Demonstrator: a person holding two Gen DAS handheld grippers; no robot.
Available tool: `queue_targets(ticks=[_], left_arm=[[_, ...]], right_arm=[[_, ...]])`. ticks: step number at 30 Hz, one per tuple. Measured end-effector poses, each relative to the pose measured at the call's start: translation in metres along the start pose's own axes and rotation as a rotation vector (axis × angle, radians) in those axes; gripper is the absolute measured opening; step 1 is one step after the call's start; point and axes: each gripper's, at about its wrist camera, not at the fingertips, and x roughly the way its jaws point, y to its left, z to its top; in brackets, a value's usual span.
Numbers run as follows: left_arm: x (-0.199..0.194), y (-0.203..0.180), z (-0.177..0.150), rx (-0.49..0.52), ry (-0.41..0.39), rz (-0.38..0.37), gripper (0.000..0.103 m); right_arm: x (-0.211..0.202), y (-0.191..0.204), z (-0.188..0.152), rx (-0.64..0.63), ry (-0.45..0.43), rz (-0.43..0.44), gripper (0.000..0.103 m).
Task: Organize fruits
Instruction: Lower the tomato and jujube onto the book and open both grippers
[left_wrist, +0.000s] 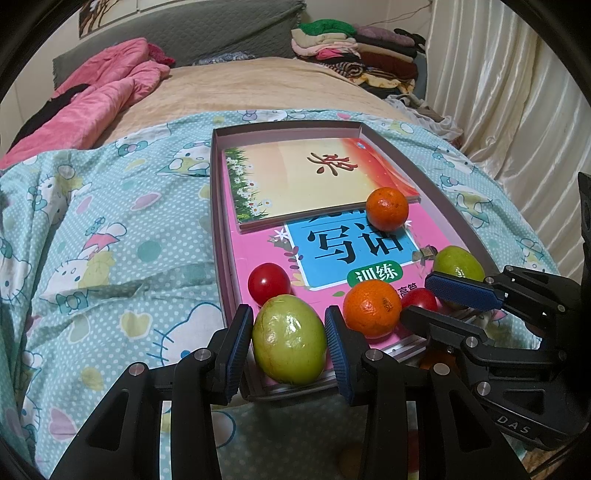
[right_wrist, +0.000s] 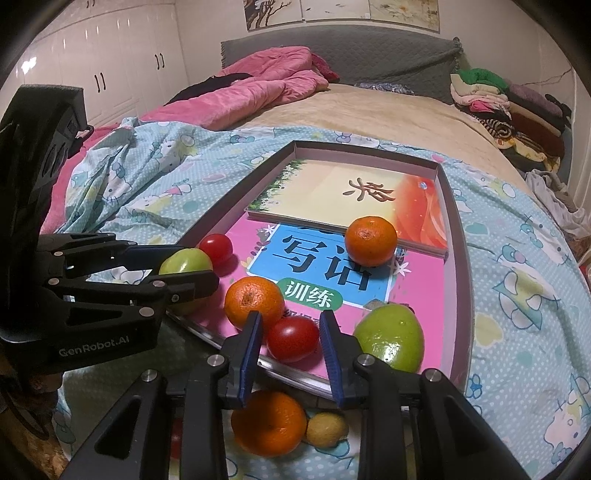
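While apparently gripped: green fruit (left_wrist: 289, 339), tomato (right_wrist: 293, 339).

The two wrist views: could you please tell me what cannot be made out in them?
- Left wrist view: the orange outside the tray is mostly hidden behind the right tongs.
- Right wrist view: the pink book's lower title, covered by fruit.
- Right wrist view: the left tongs' far pad, behind the green fruit.

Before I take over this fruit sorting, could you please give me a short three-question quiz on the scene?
1. How many mandarins lie inside the tray?
2. True or false: the left hand-held gripper grips a mandarin.
3. Which fruit sits between the fingers of the right hand-held gripper: A mandarin, B red tomato, C banana?
Key: 1 two; 2 false, it grips a green fruit; 3 B.
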Motion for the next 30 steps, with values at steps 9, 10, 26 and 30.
queue_targets(ticks=[9,10,26,30], left_arm=[[-0.002,-0.001,0.001,0.001,-0.008,-0.015,0.041],[-0.002,-0.001,0.001,0.003,-0.007,-0.014,0.041],[-0.006,0.003,0.001,-0.016,-0.013,-0.024,0.050],[-0.009,0.004,0.002,-0.025,-0.027,-0.029,0.052]], right_arm=[[-0.005,0.008,0.000,-0.026,-0.022,0.006,0.044],[-0.005,0.008,0.000,-0.027,-0.024,0.005,0.046],[-0.015,0.013,-0.002,-0.050,-0.057,-0.001,0.055],[-0.015,0.013,-0.002,-0.052,-0.056,-0.007,0.057]])
